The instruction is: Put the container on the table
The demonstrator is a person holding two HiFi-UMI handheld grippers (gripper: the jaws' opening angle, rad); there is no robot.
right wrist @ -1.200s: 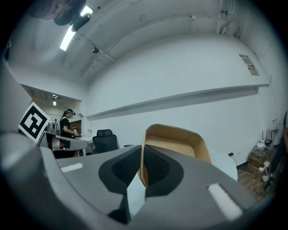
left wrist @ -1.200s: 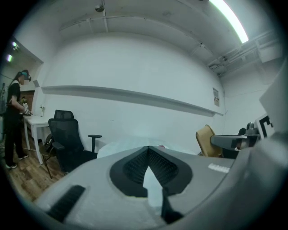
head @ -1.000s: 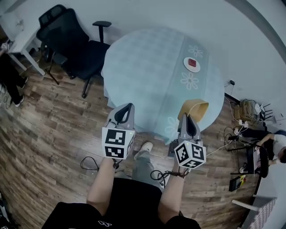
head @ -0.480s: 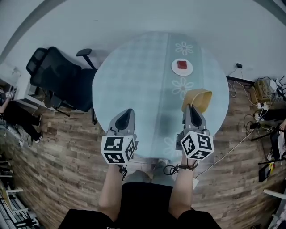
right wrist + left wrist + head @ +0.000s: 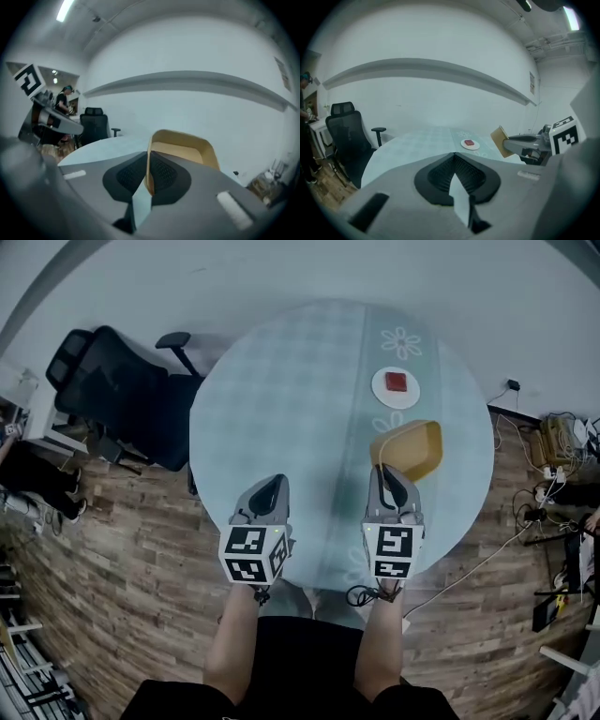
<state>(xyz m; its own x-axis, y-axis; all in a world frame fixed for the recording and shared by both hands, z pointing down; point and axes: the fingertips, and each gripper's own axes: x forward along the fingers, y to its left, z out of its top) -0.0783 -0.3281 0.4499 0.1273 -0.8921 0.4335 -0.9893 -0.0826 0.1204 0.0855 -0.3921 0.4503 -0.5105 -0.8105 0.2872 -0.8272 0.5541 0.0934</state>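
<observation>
Right gripper point(image 5: 379, 469) tight on the near wall of the yellow container point(image 5: 413, 448); left gripper point(image 5: 273, 485) pressed together, empty.

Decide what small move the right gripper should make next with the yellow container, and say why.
Probably lower the right gripper a little, levelling the yellow container down onto the table. Its jaws pinch the container's rim, and the left gripper view shows the container tilted above the table.

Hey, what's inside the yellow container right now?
Nothing that shows: the container has only a bare yellow inside, in the head view too. The right gripper, clamped on its near wall, covers the near corner.
</observation>
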